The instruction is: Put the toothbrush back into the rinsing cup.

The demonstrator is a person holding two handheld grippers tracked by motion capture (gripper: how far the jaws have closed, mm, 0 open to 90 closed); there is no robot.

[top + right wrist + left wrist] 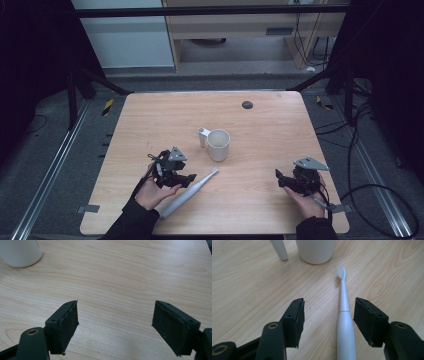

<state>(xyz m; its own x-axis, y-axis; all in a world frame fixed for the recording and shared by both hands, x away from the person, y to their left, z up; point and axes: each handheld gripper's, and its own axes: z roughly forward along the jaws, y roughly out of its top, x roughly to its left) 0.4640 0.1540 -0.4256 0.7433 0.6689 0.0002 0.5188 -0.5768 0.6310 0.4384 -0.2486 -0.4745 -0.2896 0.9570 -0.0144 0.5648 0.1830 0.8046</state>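
The pale wooden worktop [249, 290] shows a smooth, matt finish with clear grain lines, and the slim white plastic electric toothbrush [344, 315] lying on it looks smooth with a soft sheen, its head set with fine white bristles. The round white mug [218, 145] appears smooth and matt, like ceramic or plastic. The left hand-held gripper [328, 322] has matt black plastic arms, brass-coloured metal pivots and rough, grid-textured black pads [364, 320].
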